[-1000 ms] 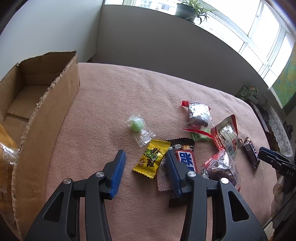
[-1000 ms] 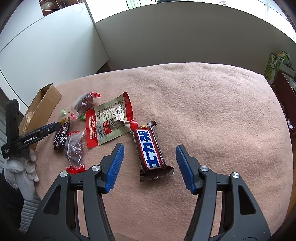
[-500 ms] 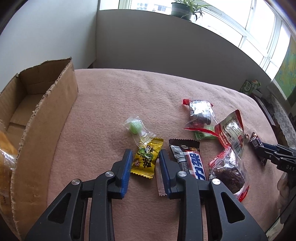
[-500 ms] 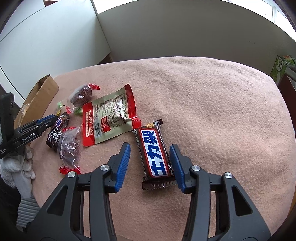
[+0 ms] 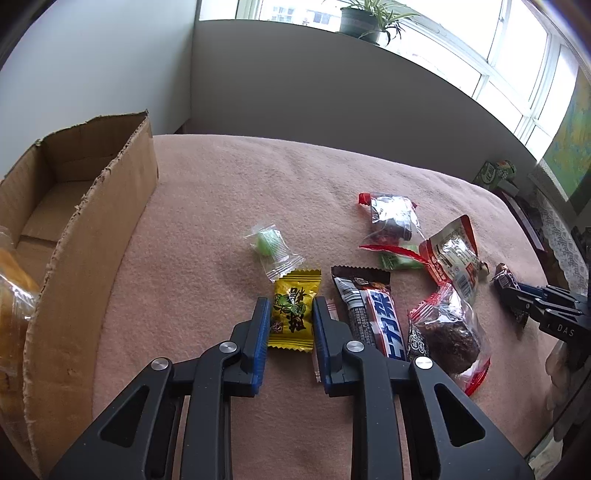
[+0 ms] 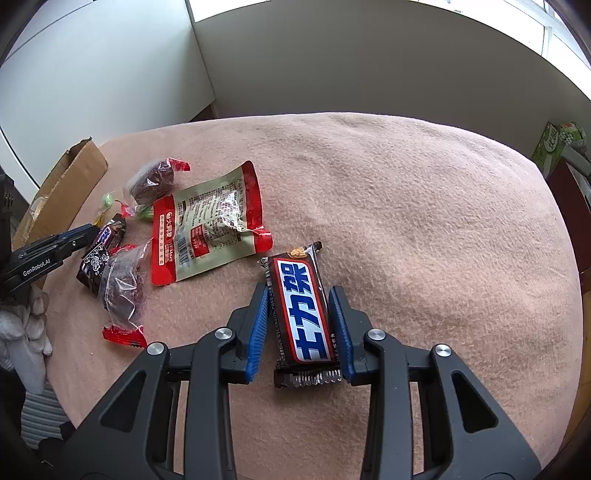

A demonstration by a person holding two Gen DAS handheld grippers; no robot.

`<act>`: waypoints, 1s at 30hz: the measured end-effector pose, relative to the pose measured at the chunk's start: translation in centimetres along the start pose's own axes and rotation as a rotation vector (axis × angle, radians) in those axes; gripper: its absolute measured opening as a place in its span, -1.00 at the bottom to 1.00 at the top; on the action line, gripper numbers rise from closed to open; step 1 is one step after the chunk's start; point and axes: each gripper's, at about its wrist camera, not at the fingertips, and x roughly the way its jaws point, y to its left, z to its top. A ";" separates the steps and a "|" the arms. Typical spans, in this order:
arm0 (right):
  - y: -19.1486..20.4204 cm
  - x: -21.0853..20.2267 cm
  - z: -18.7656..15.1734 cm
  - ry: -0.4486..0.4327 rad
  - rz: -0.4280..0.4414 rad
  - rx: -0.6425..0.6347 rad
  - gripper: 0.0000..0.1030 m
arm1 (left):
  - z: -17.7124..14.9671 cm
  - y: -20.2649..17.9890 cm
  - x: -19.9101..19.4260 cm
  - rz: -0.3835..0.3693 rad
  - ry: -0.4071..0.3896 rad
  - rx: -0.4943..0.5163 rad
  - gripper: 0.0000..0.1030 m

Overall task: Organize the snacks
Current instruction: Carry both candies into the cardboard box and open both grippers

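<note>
My left gripper is shut on a yellow candy packet lying on the pink blanket. Beside it lie a clear-wrapped green candy, a dark chocolate bar, a red-edged dark pastry bag, another pastry bag and a red-and-beige pouch. My right gripper is shut on a second dark chocolate bar resting on the blanket. It also shows in the left wrist view at the far right. The cardboard box stands open at the left.
An orange wrapped item lies inside the box. Near the right gripper lie the pouch and pastry bags. A low grey wall with a potted plant borders the far side. A green carton stands off the right edge.
Both grippers have moved forward and closed: the left around the yellow candy packet, the right around the chocolate bar.
</note>
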 end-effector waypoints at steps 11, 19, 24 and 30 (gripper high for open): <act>0.8 -3.4 0.1 -0.068 0.029 0.023 -0.36 | -0.7 0.2 -3.6 -0.058 -0.063 -0.034 -0.60; 5.3 -6.0 1.9 -0.134 0.100 -0.046 -0.36 | -0.4 1.3 -7.7 -0.061 -0.137 -0.056 -0.60; 9.5 -7.0 3.0 -0.165 0.165 -0.100 -0.36 | -0.9 3.0 -10.1 -0.031 -0.186 -0.084 -0.60; 15.0 -7.3 4.6 -0.179 0.241 -0.178 -0.36 | -1.6 6.6 -12.3 0.023 -0.231 -0.141 -0.60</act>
